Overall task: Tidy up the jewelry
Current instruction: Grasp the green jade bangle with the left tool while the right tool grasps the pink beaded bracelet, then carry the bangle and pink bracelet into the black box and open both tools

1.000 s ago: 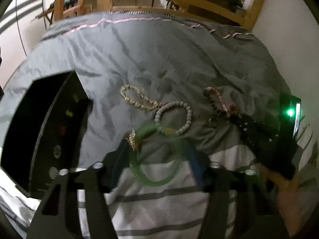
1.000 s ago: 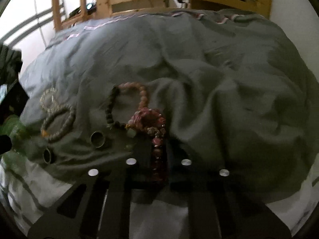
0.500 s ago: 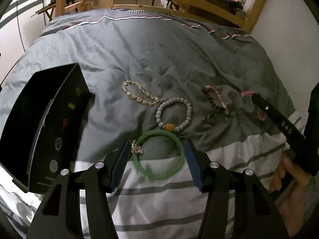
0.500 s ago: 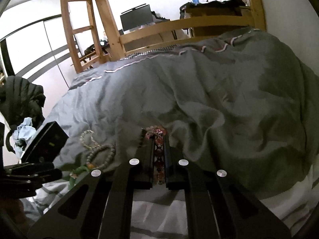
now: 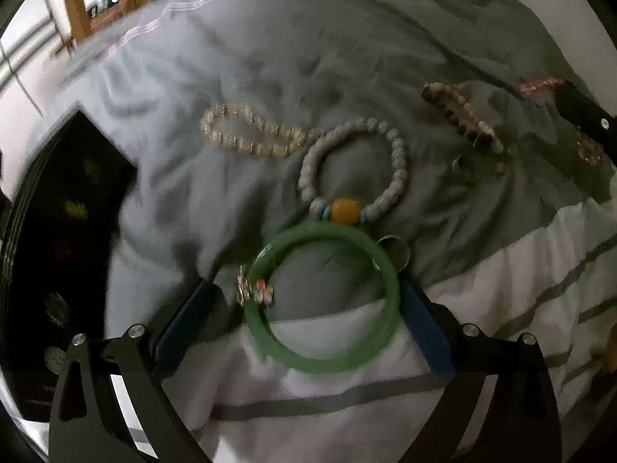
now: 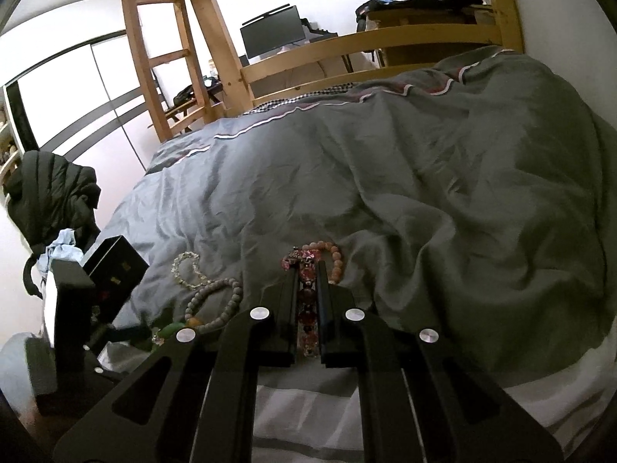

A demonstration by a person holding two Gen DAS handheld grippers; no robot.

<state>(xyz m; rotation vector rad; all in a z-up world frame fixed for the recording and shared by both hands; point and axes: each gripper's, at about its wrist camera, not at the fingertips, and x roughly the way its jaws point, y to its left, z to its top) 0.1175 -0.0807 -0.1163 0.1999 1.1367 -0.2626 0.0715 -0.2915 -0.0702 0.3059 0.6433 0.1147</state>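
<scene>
Black box [image 5: 58, 239] at left – contents unclear | green bangle [image 5: 322, 297] flat on duvet [image 5: 308, 58], between left gripper [image 5: 308, 308] opening pads | right gripper [image 6: 308, 301] pinching red bead bracelet [image 6: 306, 308] lengthwise

bed [image 5: 308, 58]: grey duvet | on it: green bangle [image 5: 322, 295], bead bracelets [image 5: 354, 169], black box [image 5: 58, 231]

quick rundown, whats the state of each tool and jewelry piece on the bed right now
left tool: jaws opening, green bangle between them, pads not pressing it
right tool: shut on red bead bracelet
green bangle: lying flat on the duvet
red bead bracelet: pinched, one end hanging past the tips
grey bead bracelet: loose on duvet, untouched
clear crystal bracelet: loose, flattened loop
black box: standing on the bed
</scene>
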